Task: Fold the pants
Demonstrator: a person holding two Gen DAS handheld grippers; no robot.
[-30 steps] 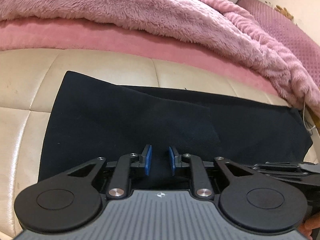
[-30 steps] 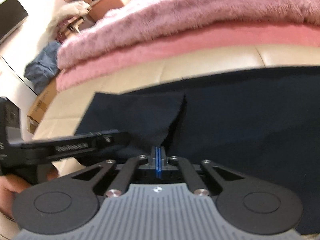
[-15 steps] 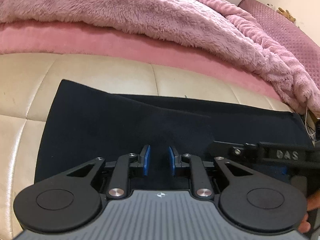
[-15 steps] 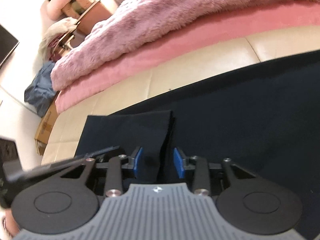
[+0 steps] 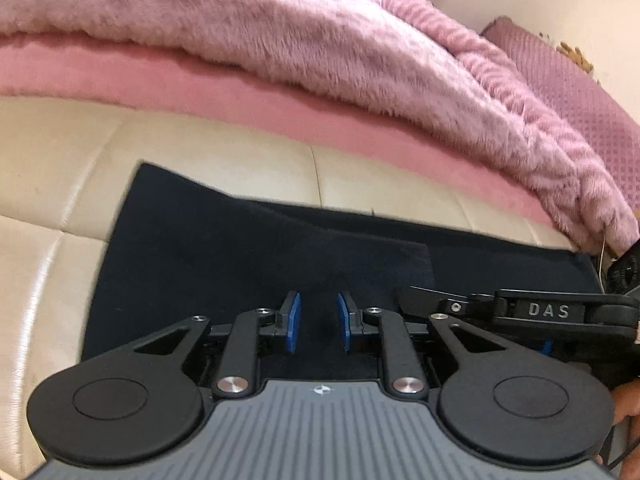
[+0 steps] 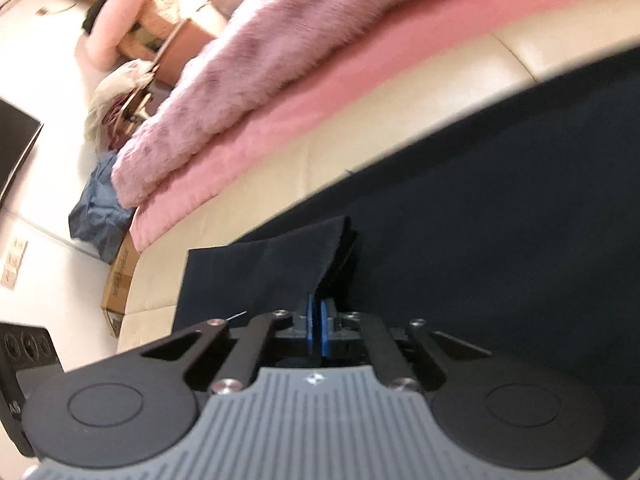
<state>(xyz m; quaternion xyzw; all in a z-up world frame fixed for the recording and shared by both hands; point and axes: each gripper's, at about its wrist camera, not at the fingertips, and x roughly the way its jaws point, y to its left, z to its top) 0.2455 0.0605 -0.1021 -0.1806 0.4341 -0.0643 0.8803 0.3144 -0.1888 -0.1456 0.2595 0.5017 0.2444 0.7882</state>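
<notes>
Both grippers point down at dark pants spread on cream sofa, centre frame. Right gripper has rolled vs 1 s ago; its jaws opened, then just closed again & now pinch a raised pants fold. Left gripper is unchanged: blue pads part open over the fabric, grip unclear. Pink blanket fills upper frame.

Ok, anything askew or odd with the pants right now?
One thing: the top layer of the dark pants lies skewed, its far edge slanting off the layer beneath. The right hand-held gripper is shut on a raised fold edge; otherwise nothing stands out.
</notes>
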